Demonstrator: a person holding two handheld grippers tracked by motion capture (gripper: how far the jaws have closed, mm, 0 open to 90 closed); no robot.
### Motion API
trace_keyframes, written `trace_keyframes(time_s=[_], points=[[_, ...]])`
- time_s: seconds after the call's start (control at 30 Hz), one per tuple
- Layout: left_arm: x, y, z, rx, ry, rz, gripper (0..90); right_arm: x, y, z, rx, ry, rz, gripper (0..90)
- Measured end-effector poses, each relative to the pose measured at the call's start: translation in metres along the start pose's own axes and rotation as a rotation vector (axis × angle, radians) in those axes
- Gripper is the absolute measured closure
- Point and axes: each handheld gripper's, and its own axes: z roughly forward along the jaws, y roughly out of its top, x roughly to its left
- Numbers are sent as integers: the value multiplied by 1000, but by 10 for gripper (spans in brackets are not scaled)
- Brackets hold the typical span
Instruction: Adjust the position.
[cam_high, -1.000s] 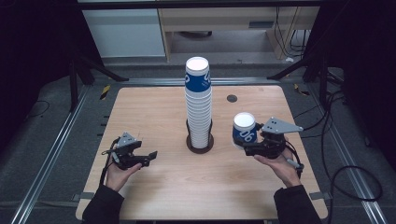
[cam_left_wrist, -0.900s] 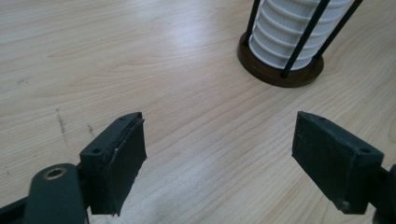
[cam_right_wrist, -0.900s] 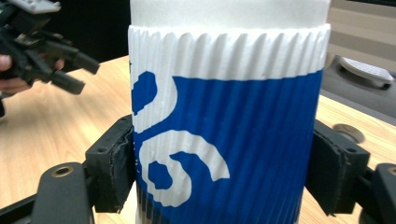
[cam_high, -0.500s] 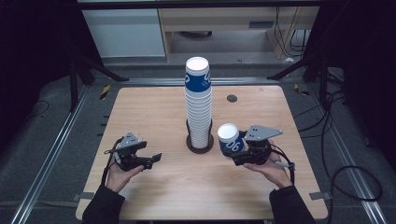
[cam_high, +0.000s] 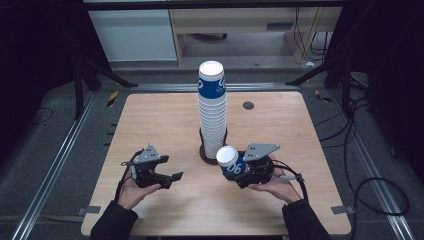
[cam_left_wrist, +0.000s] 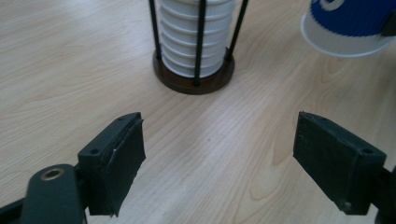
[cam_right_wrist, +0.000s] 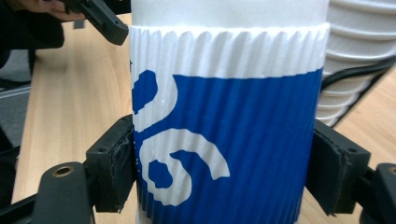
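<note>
Two black two-jaw grippers work over the pale wooden desk (cam_high: 165, 115), each held in one of the person's hands near its front edge. The right gripper (cam_high: 239, 172) is clamped on a single blue-and-white ribbed paper cup (cam_high: 231, 161), one jaw pressing each side of its blue band; the cup is tilted, its white open rim pointing up and towards the left gripper. It hangs above the desk just in front of and to the right of the round dark base (cam_high: 207, 155) that carries a tall stack of white paper cups (cam_high: 213, 112) at the desk's middle. The left gripper (cam_high: 167, 176) sits towards the front left corner, its jaws spread wide apart with nothing between them, aimed at the base and well apart from the cup.
</note>
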Motion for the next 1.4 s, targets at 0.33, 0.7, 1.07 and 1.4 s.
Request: trace_keyframes(time_s=[0.33,0.7,1.07,1.4], points=[[-10,5,2,0,-78,18,158,9,-4,23,31,74,-17,218],[-21,13,7,16,-121,55,147,17,-1,44,50,120,-52,219],[-35,21,8,11,-166,44,138,26,0,60,67,154,-78,219],[-45,23,17,43,-167,57,140,34,0,72,75,179,-101,219]])
